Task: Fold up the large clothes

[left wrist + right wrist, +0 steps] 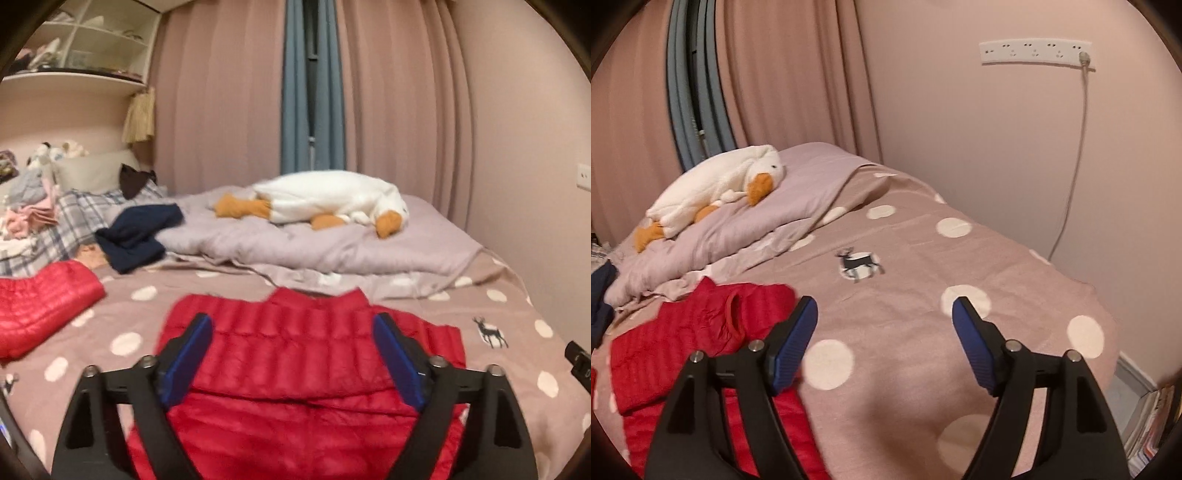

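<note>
A red quilted down jacket (295, 354) lies on the dotted bedspread (517, 332), collar towards the far side and its lower part folded up over the body. One red sleeve (44, 306) spreads out to the left. My left gripper (292, 319) hovers just above the jacket's body, open, with nothing between its blue pads (192, 354). In the right wrist view the jacket (701, 332) sits at the lower left. My right gripper (885, 302) is open over the bare bedspread (997, 258) to the jacket's right, holding nothing.
A white plush goose (332, 199) lies on a crumpled lilac duvet (295, 243) at the far side. A navy garment (136, 236), a plaid pillow (74, 218) and a clothes pile (26, 210) sit at the left. The wall with a power strip (1034, 51) borders the bed's right side; books (1148, 424) lie on the floor.
</note>
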{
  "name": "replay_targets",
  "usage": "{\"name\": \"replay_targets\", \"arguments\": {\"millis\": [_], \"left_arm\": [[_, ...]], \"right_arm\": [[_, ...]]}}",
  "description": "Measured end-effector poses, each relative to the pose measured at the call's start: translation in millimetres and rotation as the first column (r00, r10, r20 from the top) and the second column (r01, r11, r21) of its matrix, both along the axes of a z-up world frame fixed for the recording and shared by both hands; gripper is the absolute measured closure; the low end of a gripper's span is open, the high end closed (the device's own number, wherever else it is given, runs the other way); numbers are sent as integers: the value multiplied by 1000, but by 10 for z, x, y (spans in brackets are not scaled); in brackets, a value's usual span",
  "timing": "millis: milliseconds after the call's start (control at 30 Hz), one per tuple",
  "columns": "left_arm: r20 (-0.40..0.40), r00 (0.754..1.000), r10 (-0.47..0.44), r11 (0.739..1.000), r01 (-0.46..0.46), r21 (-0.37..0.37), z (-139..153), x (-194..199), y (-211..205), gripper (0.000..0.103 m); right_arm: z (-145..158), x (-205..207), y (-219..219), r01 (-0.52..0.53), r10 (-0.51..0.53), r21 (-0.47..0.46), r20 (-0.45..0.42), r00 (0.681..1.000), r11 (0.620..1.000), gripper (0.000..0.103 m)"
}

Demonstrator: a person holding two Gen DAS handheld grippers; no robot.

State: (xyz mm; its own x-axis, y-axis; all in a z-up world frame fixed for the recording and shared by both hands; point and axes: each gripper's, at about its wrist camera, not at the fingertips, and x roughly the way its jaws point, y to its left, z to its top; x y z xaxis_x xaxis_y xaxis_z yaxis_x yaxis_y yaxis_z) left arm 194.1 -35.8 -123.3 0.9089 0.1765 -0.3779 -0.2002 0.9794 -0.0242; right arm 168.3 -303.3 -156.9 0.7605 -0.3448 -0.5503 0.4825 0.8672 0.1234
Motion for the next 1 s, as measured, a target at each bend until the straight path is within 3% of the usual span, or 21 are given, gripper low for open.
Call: {"name": "replay_targets", "arguments": {"millis": [167, 300, 400, 467, 667, 700, 733, 767, 800, 867, 933, 1000], "left_arm": [[28, 994, 104, 994, -103, -27, 20, 42, 391, 9], [-11, 980, 200, 979, -200, -27, -82, 132, 810, 9], [-25, 961, 276, 958, -277, -74, -237, 143, 1135, 9], [-58, 946, 319, 939, -324, -114, -399, 143, 1390, 9], [-195, 921, 337, 908, -373, -191, -878, 343, 1866, 9], [-213, 919, 331, 906, -373, -199, -903, 382, 1896, 9], [-228, 923, 310, 909, -358, -215, -911, 418, 1928, 9], [-221, 935, 277, 916, -327, -234, -894, 434, 1941, 9], [-191, 950, 246, 924, -290, -250, -851, 430, 1941, 9], [-149, 956, 252, 934, -281, -222, -786, 412, 1910, 9], [-128, 958, 256, 949, -274, -155, -756, 417, 1828, 9], [-147, 964, 223, 960, -243, -140, -799, 457, 1779, 9]], "right_arm": [[74, 89, 384, -55, 55, -23, 5, 998, 998, 21], [84, 241, 767, -136, 136, -26, -3, 991, 990, 16], [61, 383, 995, -169, 169, -25, -10, 986, 985, 10], [-4, 565, 1181, -206, 206, -19, -25, 978, 978, 4], [-425, 1265, 1512, -321, 334, 116, -120, 935, 940, 6], [-574, 1423, 1528, -321, 342, 150, -145, 928, 935, 8], [-708, 1547, 1536, -322, 350, 178, -167, 922, 930, 25], [-804, 1620, 1547, -320, 355, 189, -188, 916, 928, 51], [-947, 1723, 1533, -313, 352, 189, -228, 908, 931, 59], [-981, 1712, 1483, -304, 334, 165, -208, 919, 938, 81], [-859, 1603, 1386, -281, 296, 110, -166, 941, 953, 82], [-734, 1529, 1253, -231, 235, 44, -178, 955, 972, 82]]}}
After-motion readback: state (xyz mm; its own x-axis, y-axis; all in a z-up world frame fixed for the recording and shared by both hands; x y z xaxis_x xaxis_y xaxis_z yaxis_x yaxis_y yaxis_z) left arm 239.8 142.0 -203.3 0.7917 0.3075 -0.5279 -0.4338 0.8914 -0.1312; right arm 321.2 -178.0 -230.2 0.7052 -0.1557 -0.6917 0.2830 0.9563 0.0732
